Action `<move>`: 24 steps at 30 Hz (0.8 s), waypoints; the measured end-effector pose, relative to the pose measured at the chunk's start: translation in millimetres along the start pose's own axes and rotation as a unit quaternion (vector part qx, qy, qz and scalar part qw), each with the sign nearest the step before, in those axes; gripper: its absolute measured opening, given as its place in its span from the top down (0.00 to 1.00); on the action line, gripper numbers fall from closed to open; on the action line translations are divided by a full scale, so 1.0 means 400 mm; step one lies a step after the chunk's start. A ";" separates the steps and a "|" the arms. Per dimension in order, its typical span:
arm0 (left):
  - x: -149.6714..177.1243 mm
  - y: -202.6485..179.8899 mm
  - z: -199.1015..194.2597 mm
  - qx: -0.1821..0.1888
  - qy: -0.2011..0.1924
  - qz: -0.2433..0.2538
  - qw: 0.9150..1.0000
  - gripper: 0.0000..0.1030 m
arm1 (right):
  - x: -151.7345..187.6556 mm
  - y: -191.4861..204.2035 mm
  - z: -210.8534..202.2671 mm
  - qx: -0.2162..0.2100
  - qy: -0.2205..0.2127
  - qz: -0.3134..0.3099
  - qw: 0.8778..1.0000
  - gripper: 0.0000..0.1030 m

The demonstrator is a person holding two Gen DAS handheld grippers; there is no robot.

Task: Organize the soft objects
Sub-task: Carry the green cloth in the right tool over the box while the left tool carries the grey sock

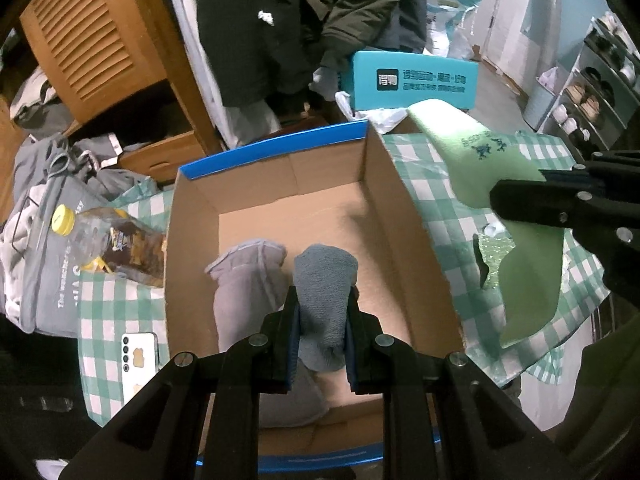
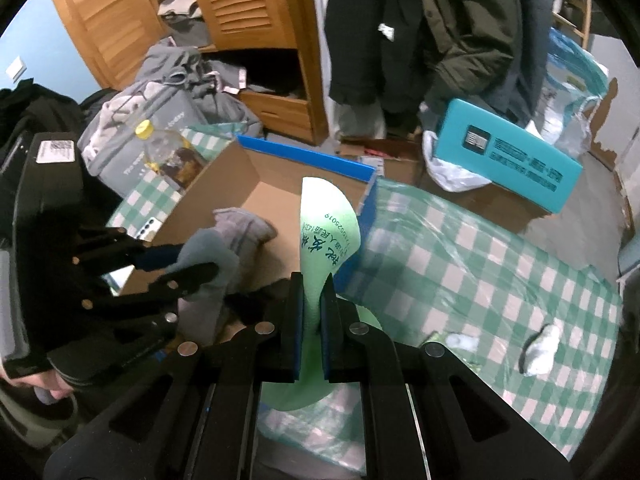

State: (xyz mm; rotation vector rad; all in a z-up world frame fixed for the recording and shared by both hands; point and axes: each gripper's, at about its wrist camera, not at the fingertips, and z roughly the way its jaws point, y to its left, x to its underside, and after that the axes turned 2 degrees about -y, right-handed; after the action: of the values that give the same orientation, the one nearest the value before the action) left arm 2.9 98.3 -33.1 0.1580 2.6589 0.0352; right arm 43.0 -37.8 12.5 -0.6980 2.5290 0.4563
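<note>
An open cardboard box [image 1: 396, 216] with a blue rim stands on a green checked tablecloth; it also shows in the right wrist view [image 2: 224, 184]. My left gripper [image 1: 322, 336] is shut on a blue-grey rolled sock [image 1: 326, 280] and holds it inside the box, next to a lighter grey sock [image 1: 244, 280] lying on the box floor. My right gripper [image 2: 312, 320] is shut on a green foam insole [image 2: 326, 220] with printed text, held upright by the box's right wall. The insole also shows in the left wrist view [image 1: 480, 156].
A bottle with a yellow cap [image 1: 100, 236] and a white phone [image 1: 138, 356] lie left of the box. A white sock [image 2: 542, 346] lies on the cloth [image 2: 500, 280] at the right. A teal box [image 2: 508, 156], hanging coats and a wooden cabinet stand behind.
</note>
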 end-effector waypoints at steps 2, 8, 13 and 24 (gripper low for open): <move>0.004 0.011 -0.001 -0.001 0.000 -0.005 1.000 0.82 | -0.008 0.015 0.011 -0.005 0.002 -0.003 1.000 0.94; 0.016 0.051 0.013 -0.011 0.005 -0.023 1.000 0.82 | -0.024 0.054 0.043 -0.018 0.008 -0.009 1.000 0.94; 0.031 0.084 0.032 -0.019 0.014 -0.039 0.999 0.82 | -0.027 0.078 0.080 -0.030 0.021 -0.011 0.999 0.94; 0.031 0.105 0.048 -0.026 0.022 -0.055 0.998 0.72 | -0.020 0.102 0.148 -0.041 0.049 -0.014 0.998 0.91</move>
State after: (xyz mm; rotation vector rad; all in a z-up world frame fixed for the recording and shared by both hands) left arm 5.4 141.5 -53.6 -0.0055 2.7025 0.0734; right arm 47.6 23.9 -25.1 -0.8048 2.6006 0.5294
